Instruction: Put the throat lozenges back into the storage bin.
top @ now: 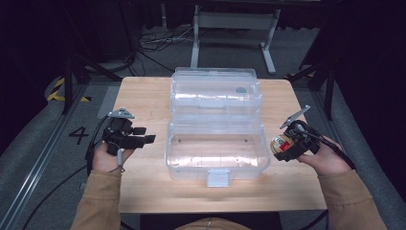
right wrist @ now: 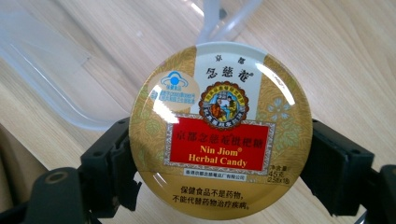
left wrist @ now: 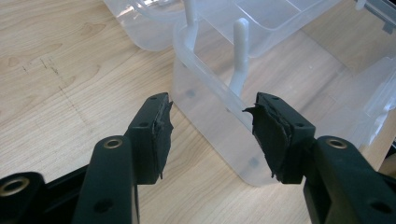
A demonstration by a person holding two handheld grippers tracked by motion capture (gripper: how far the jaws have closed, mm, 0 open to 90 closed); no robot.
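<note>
A clear plastic box (top: 216, 151) stands open in the middle of the wooden table (top: 143, 96), its lid (top: 215, 91) laid back behind it. My right gripper (top: 283, 145), just right of the box, is shut on a round gold and red candy tin (top: 281, 143). In the right gripper view the tin (right wrist: 220, 130) sits between the two jaws, label facing the camera. My left gripper (top: 143, 135) is held left of the box, open and holding nothing. In the left gripper view the gripper (left wrist: 211, 135) points at the box's near corner (left wrist: 219, 107).
The box (left wrist: 280, 56) has a front latch (top: 218, 178) near the table's front edge. A small grey round piece (top: 241, 89) lies in the lid. Bare table lies on both sides of the box. Behind the table are a desk frame (top: 234, 28) and floor cables (top: 153, 45).
</note>
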